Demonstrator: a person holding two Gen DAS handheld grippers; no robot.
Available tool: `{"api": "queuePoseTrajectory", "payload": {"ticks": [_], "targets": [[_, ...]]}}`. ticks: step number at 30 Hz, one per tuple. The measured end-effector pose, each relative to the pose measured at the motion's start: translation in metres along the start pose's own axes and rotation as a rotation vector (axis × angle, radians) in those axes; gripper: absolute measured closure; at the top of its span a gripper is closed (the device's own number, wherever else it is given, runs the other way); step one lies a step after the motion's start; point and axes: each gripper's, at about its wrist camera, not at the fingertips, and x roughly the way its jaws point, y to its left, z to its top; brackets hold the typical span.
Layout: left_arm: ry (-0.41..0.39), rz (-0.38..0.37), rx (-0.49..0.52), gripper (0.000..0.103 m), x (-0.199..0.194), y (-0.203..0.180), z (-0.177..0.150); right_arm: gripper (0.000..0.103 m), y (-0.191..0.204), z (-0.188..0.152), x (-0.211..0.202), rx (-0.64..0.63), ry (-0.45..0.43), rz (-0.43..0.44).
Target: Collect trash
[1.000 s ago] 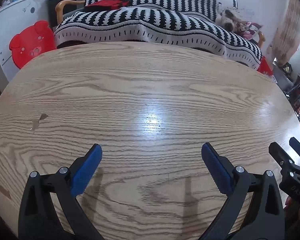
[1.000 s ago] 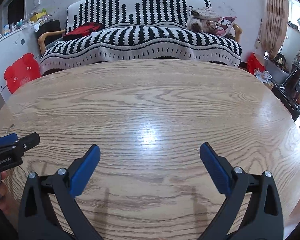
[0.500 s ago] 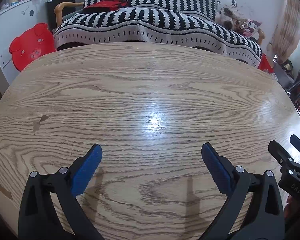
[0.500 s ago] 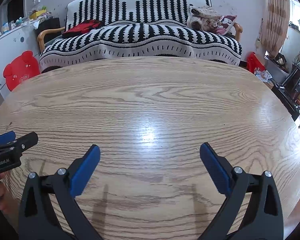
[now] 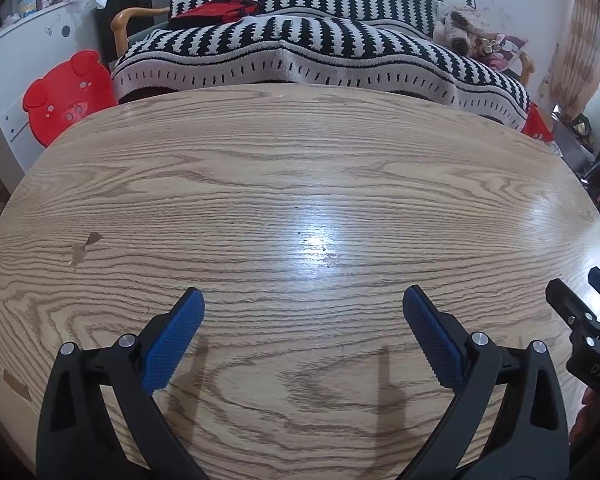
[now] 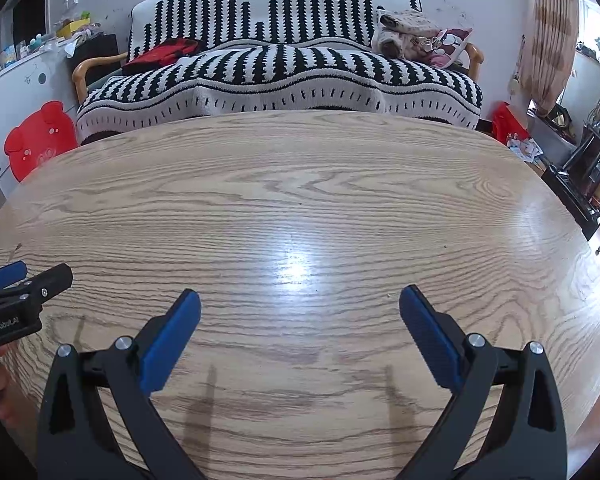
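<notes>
I hold my left gripper (image 5: 303,330) and right gripper (image 6: 299,330) side by side over the wooden table (image 5: 300,184), both spread wide and empty; I cannot see any trash.

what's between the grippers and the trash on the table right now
Nothing visible stands in the way, but no trash shows either. The left gripper and right gripper hang open over bare wooden table; only small chipped marks show in the left wrist view.
</notes>
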Motion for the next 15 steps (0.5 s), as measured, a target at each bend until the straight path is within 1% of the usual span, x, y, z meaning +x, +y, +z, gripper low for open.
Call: {"api": "queuePoseTrajectory", "payload": {"ticks": [15], "targets": [[0.005, -0.001, 0.005, 0.007, 0.0003, -0.0019, -0.0013, 0.007, -0.0013, -0.0029, 0.0026, -0.002, 0.008, -0.006]]}}
